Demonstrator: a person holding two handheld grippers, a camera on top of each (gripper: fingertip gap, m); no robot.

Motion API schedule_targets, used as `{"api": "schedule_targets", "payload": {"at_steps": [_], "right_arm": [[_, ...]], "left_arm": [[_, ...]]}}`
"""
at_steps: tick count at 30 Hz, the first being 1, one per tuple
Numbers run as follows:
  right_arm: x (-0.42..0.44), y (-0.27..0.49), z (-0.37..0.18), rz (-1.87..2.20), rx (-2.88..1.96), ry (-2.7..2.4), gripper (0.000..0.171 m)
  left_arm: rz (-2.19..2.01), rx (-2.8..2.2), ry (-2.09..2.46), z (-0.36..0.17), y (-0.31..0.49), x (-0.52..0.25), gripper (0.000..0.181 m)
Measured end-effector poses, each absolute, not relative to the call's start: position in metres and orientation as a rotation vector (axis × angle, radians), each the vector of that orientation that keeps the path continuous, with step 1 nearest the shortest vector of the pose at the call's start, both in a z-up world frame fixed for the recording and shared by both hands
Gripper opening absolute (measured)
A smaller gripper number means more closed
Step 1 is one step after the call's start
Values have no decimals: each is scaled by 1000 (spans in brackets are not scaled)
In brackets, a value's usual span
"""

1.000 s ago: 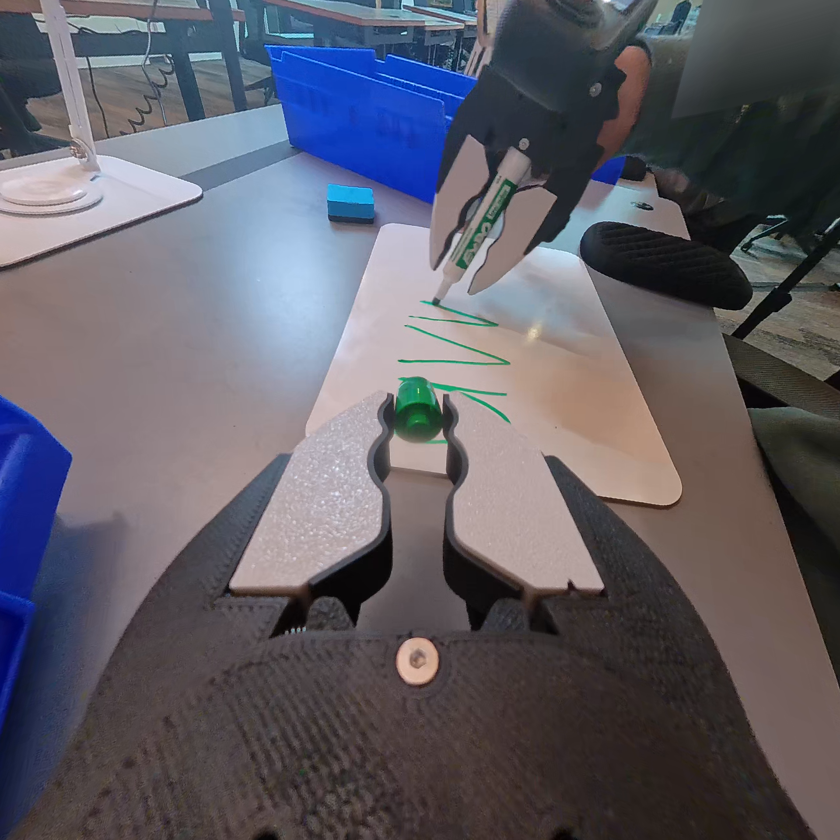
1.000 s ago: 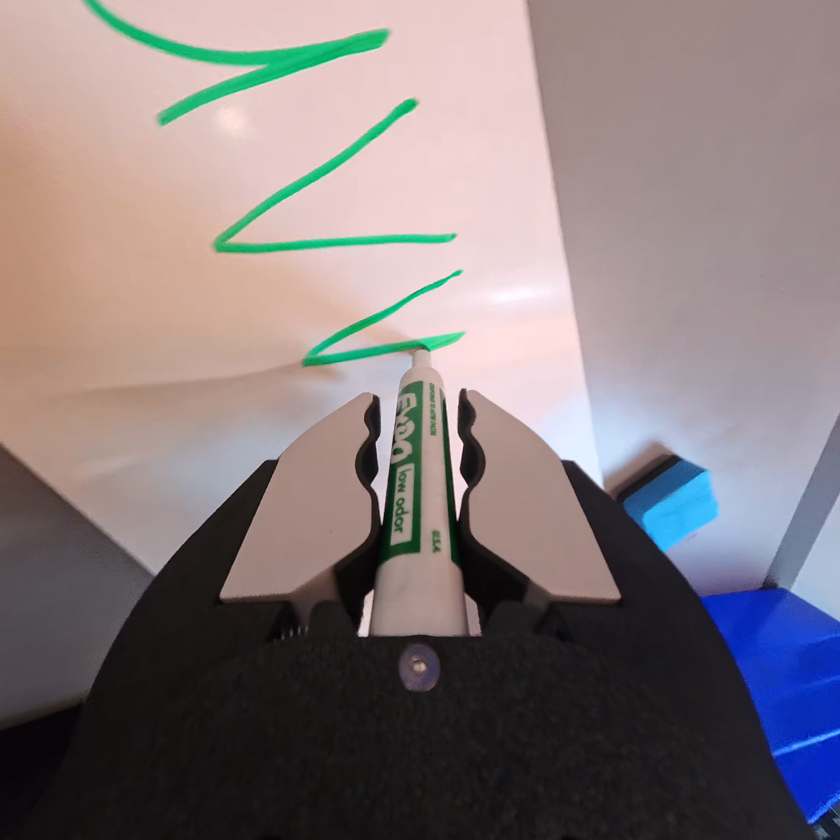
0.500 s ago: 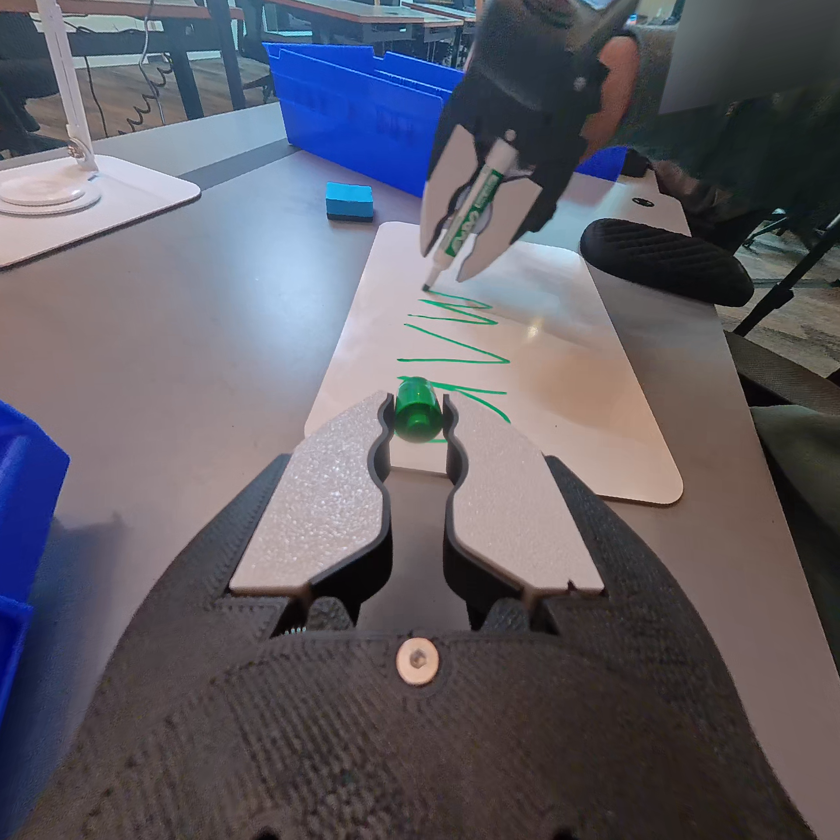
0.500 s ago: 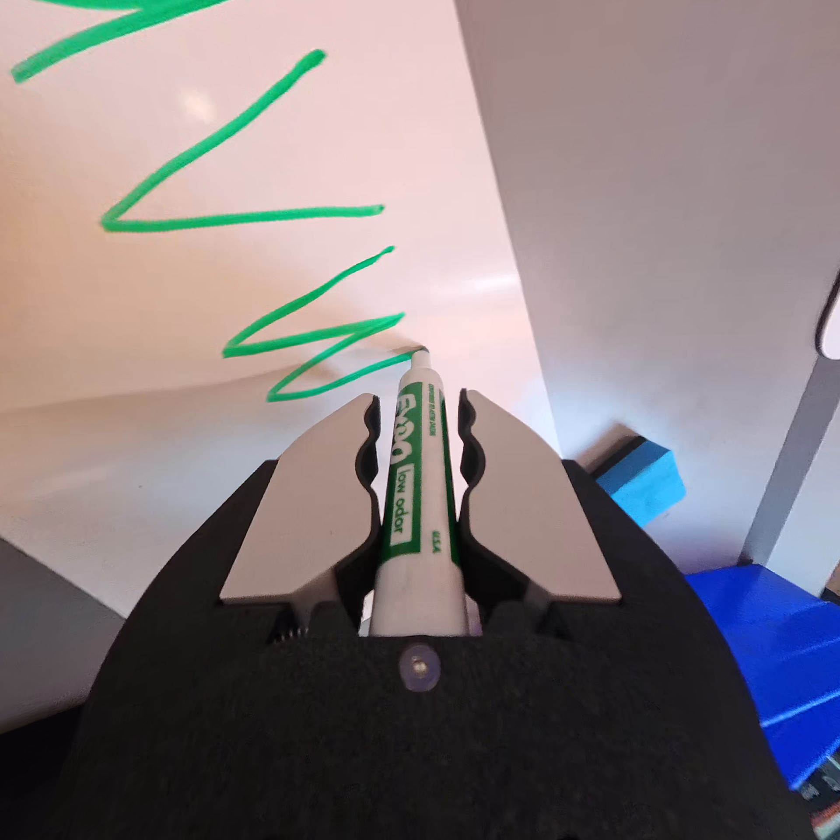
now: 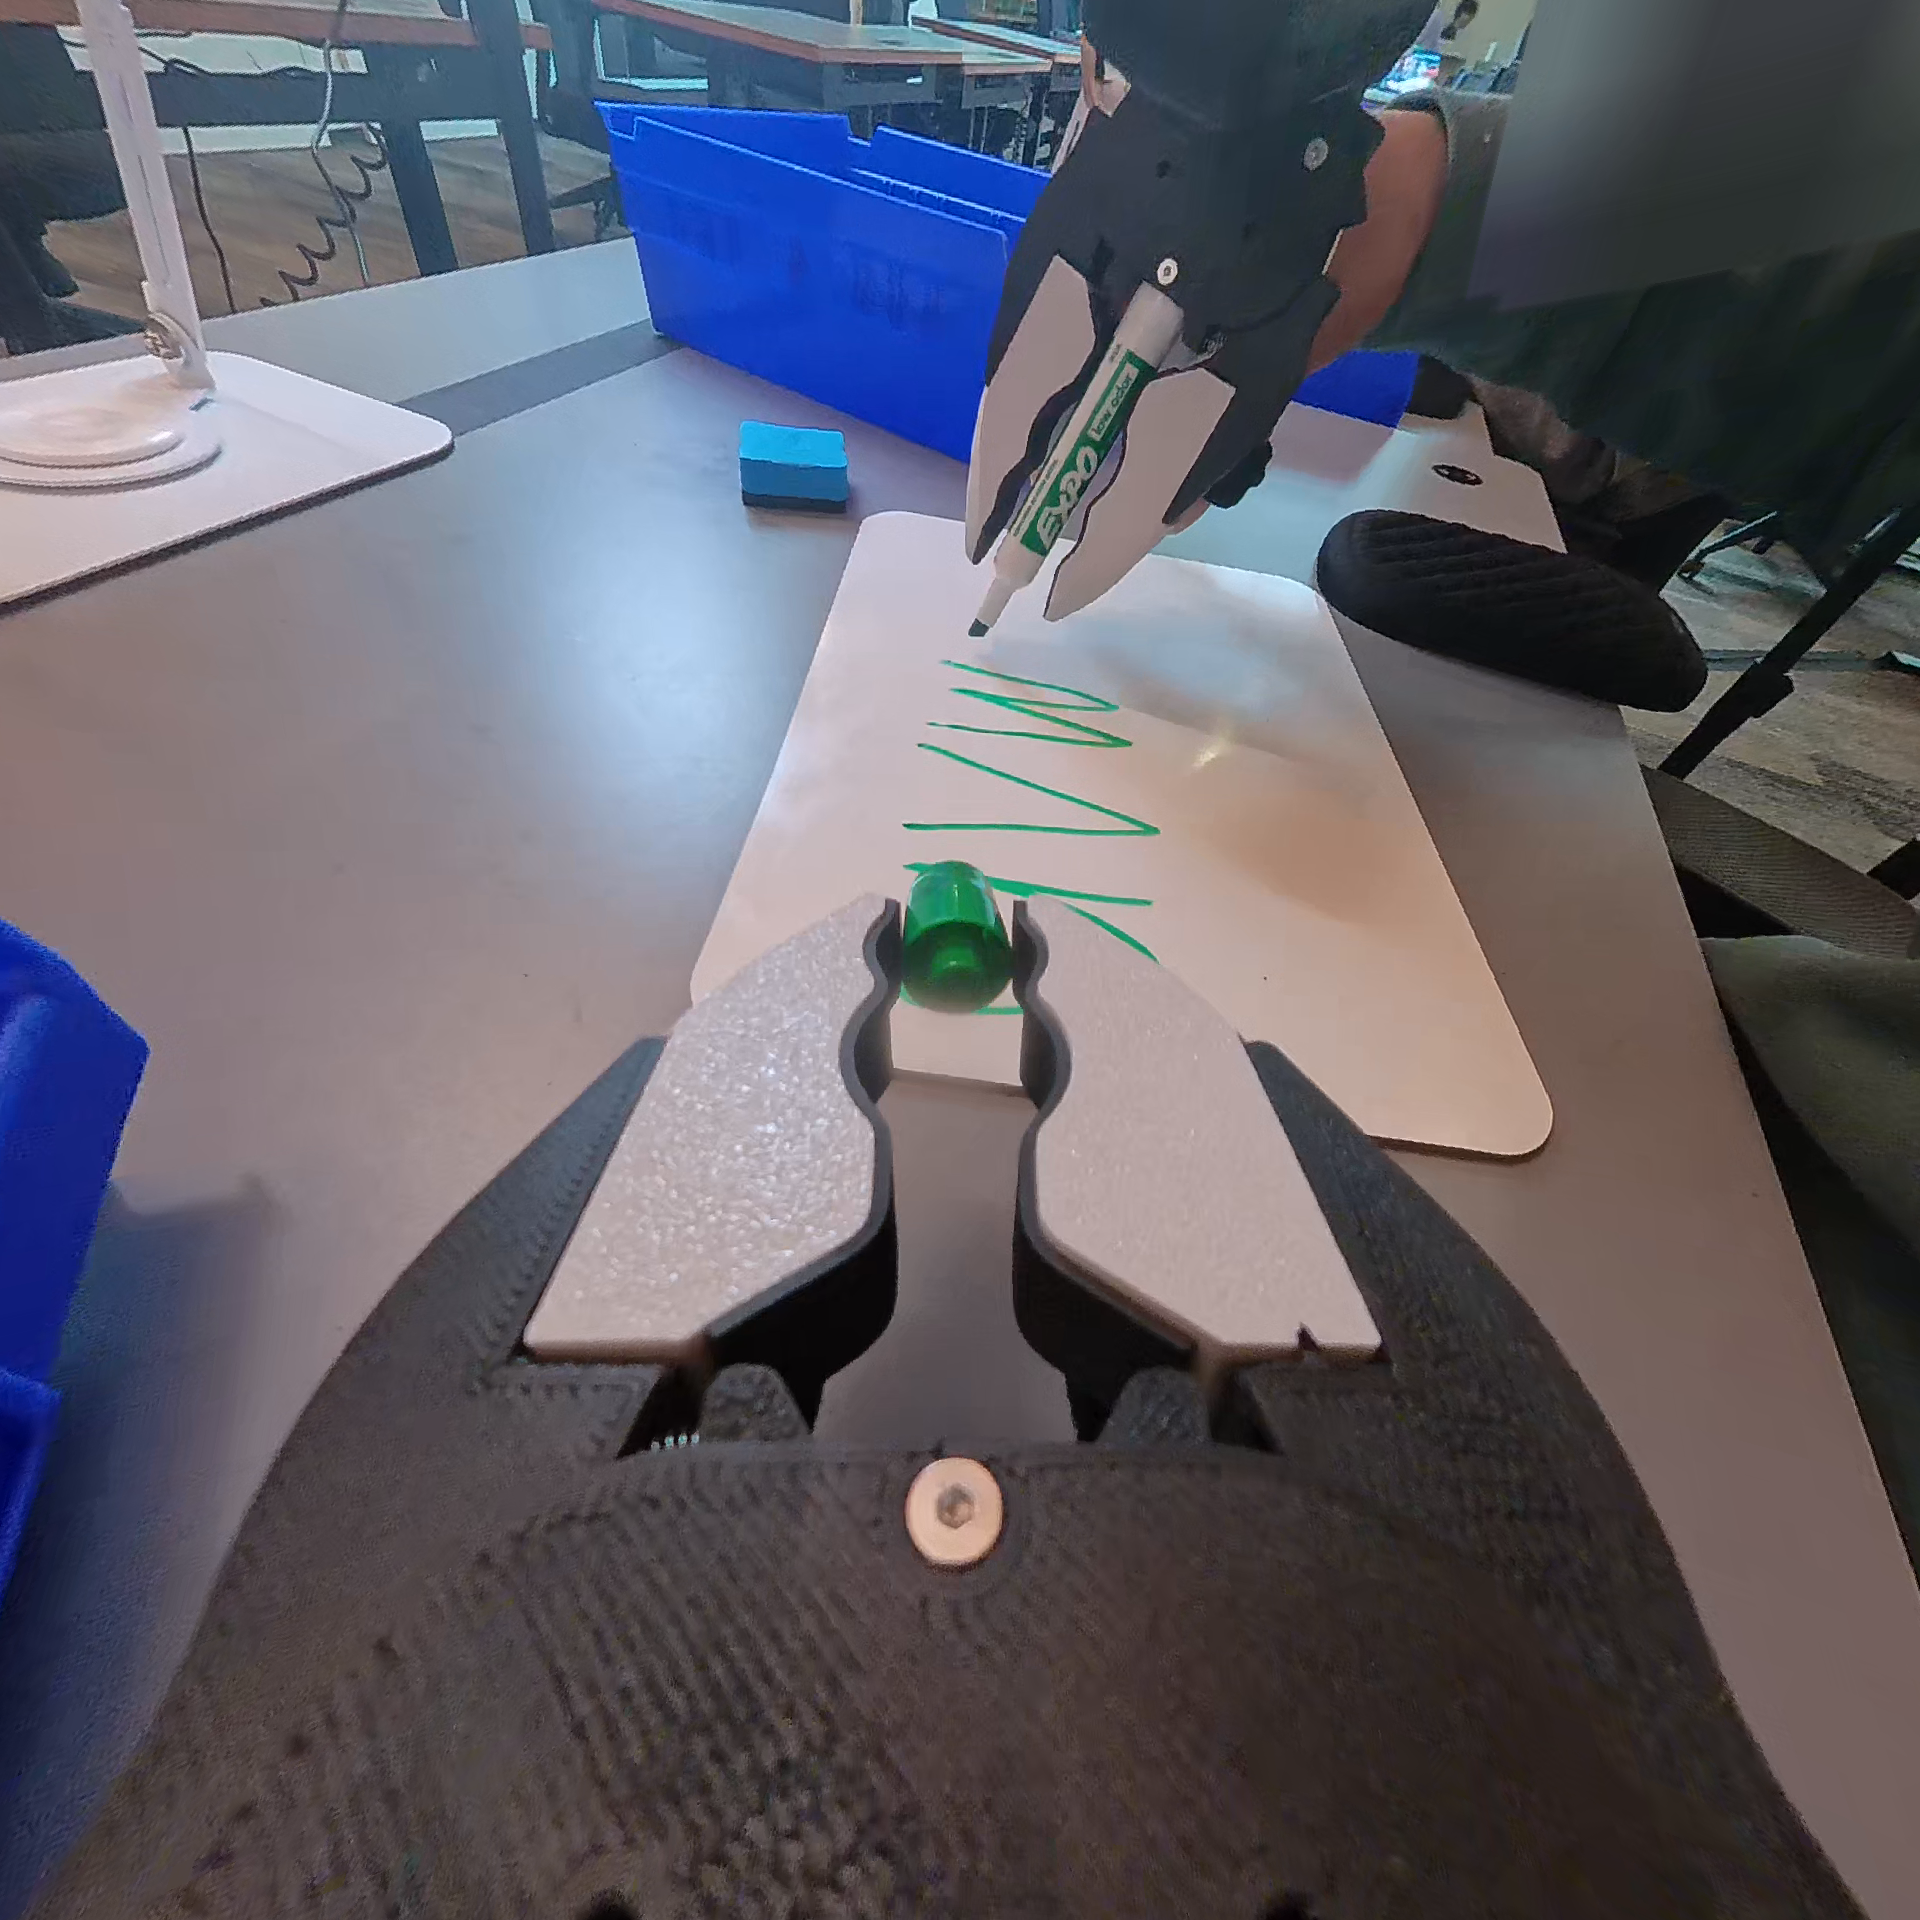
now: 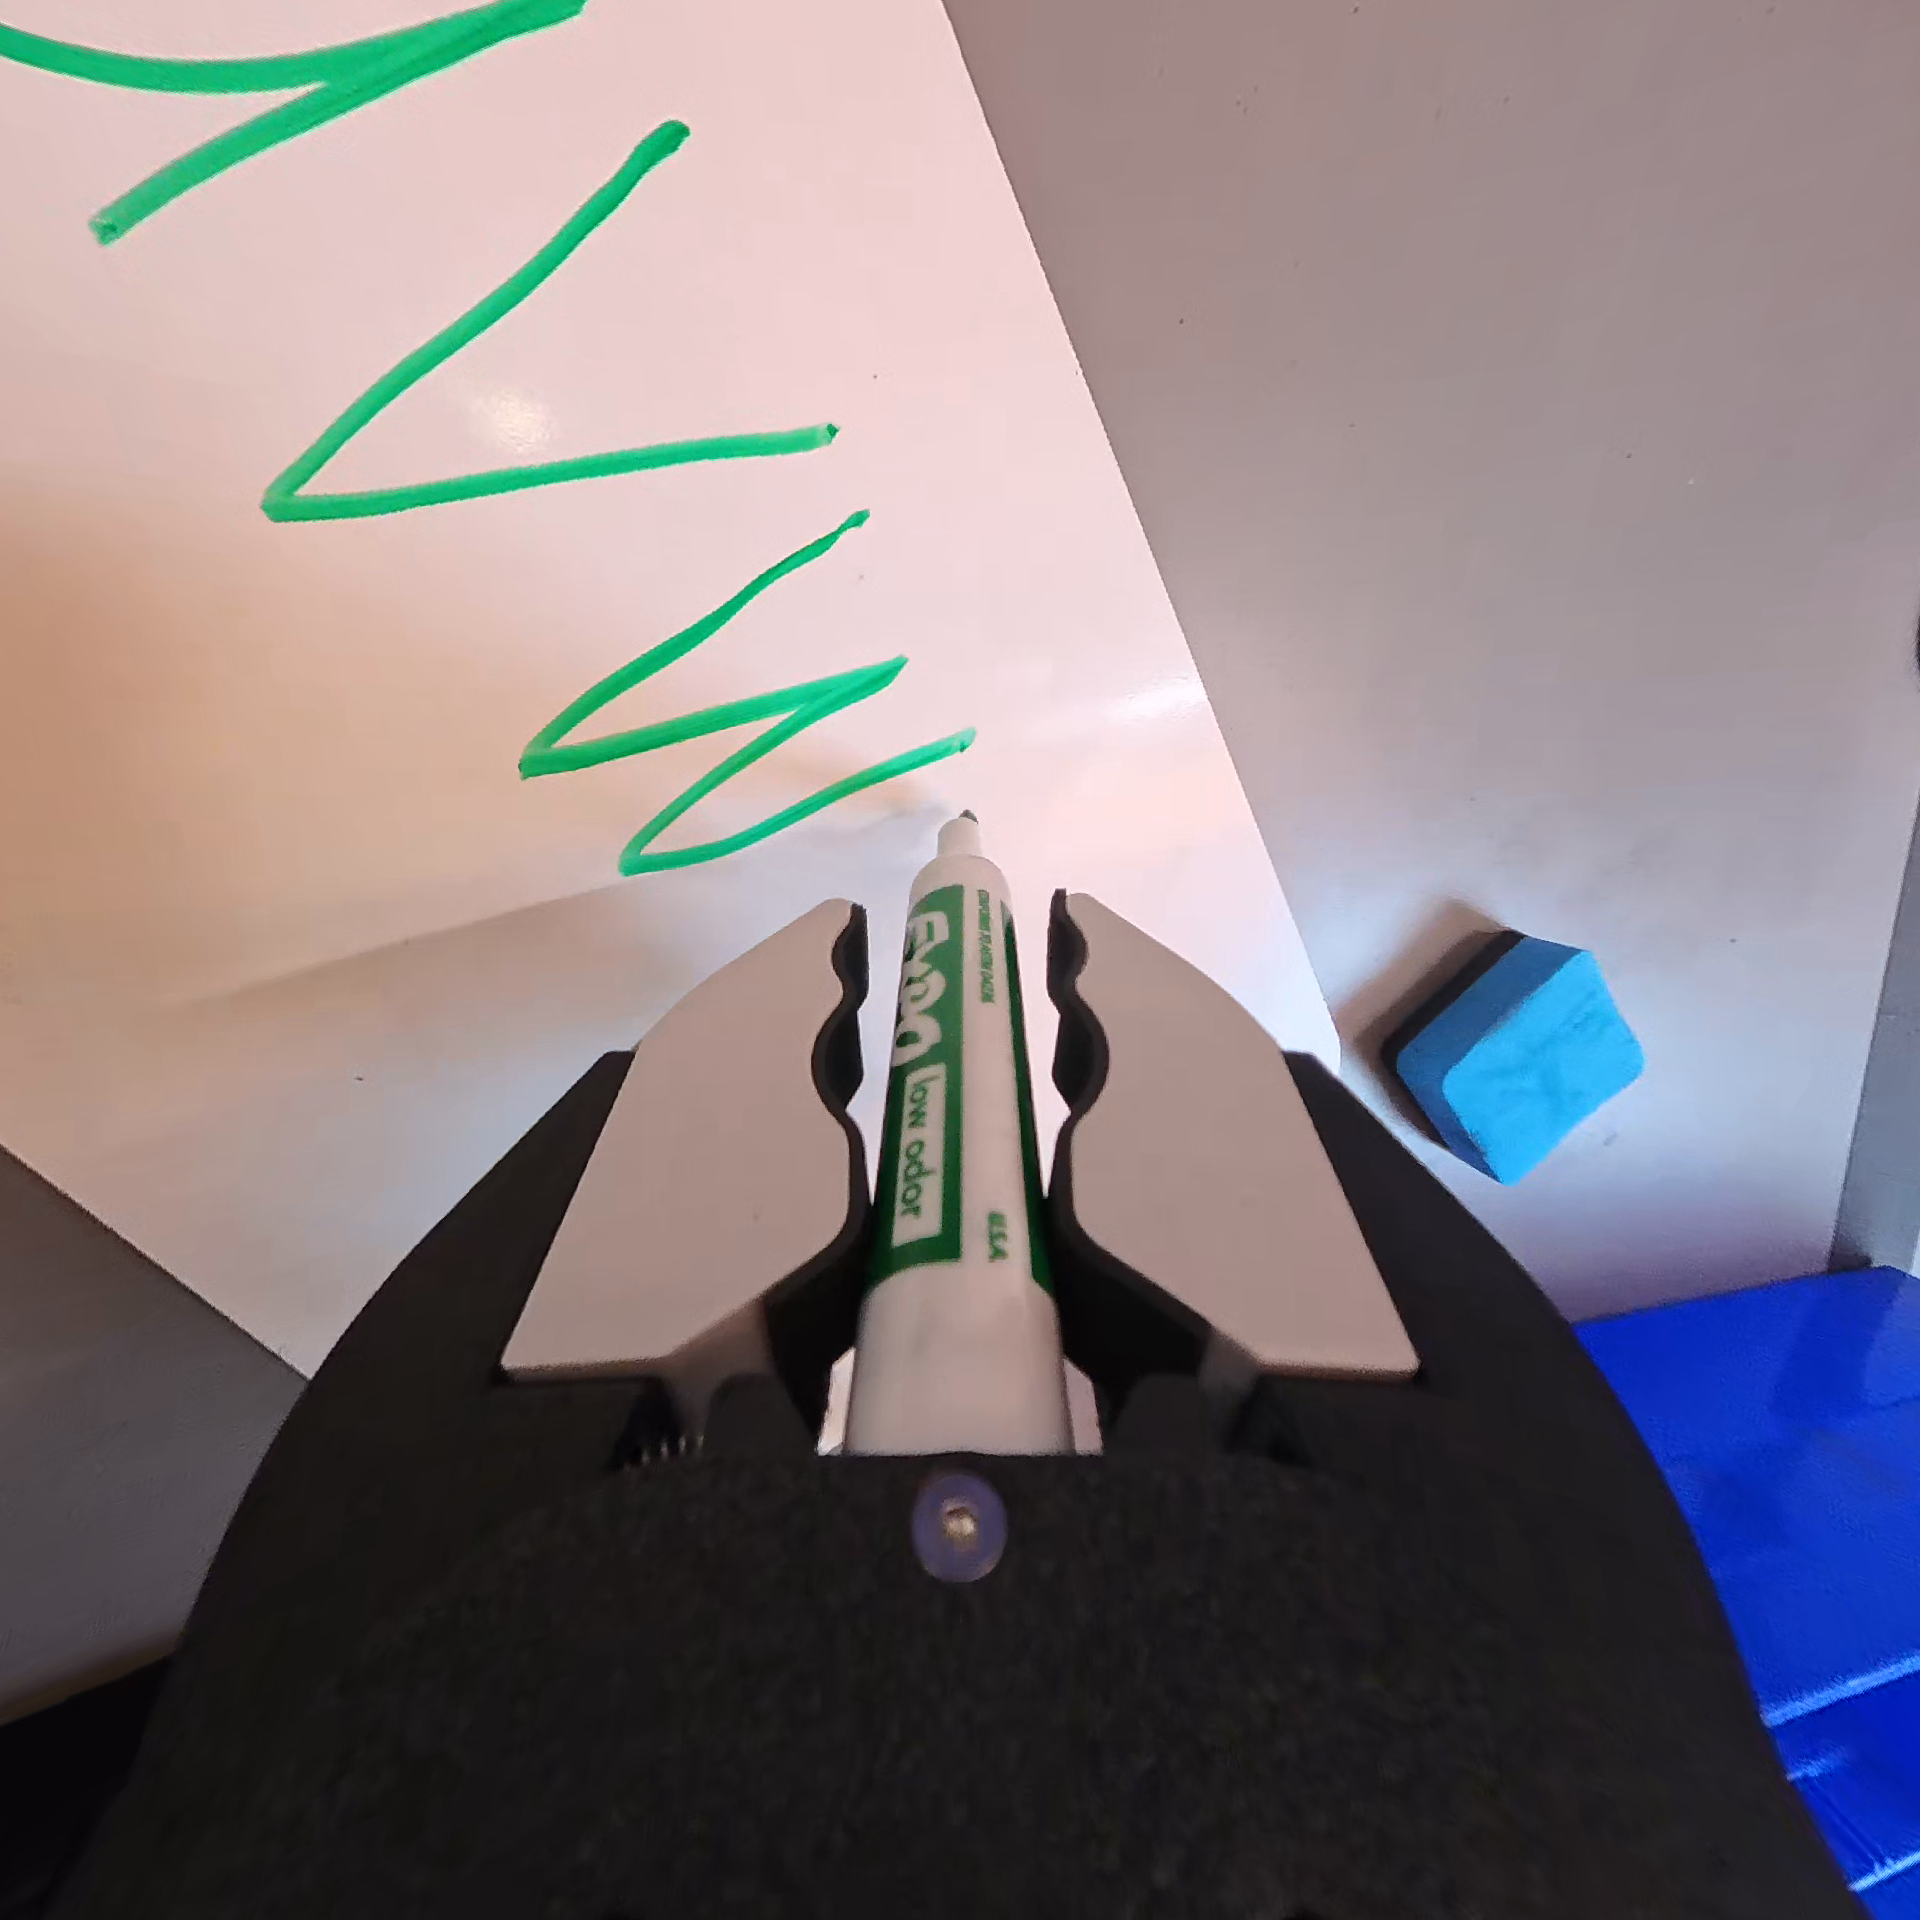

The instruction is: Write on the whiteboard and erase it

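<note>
Grey office desk (image 5: 364,831), other desks and chairs behind; I take the flat white rounded-corner whiteboard (image 5: 1299,883) lying on it as my landmark. Writing looks about done: green zigzag marker strokes (image 5: 1039,769) run along the board's middle in several groups. Erasing not started, and I judge roughly half the task is left, plus likely recapping.

My right gripper (image 5: 1023,582) is clamped tight on the white-barrelled green dry-erase marker (image 6: 951,1143), held lengthwise between the jaws with the tip sticking out front. Tip sits just past the last stroke, at the far end of the writing; it looks lifted just clear of the board, but contact is hard to call.

My left gripper (image 5: 951,966) is closed on the small translucent green marker cap (image 5: 951,935), hovering over the board's near edge, well apart from the marker tip.

Small blue foam block eraser with dark base (image 6: 1517,1055) lies on the desk just off the board's far corner, untouched, near the marker tip. Big blue plastic bin (image 5: 831,260) stands beyond the board; white lamp base (image 5: 94,436) far off to the side.
</note>
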State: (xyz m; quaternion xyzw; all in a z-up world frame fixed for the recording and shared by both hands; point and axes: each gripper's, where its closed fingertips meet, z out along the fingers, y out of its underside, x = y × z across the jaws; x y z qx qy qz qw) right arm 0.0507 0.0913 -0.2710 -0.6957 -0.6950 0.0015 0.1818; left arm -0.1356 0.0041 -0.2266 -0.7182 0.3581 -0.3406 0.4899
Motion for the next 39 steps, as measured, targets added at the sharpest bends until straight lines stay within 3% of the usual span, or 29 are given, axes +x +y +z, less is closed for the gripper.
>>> {"api": "schedule_targets", "payload": {"at_steps": [39], "right_arm": [[58,89,-278,-43,-1972,-2018,34]], "left_arm": [[-813,-1735,918,-228,-1,-133,20]]}}
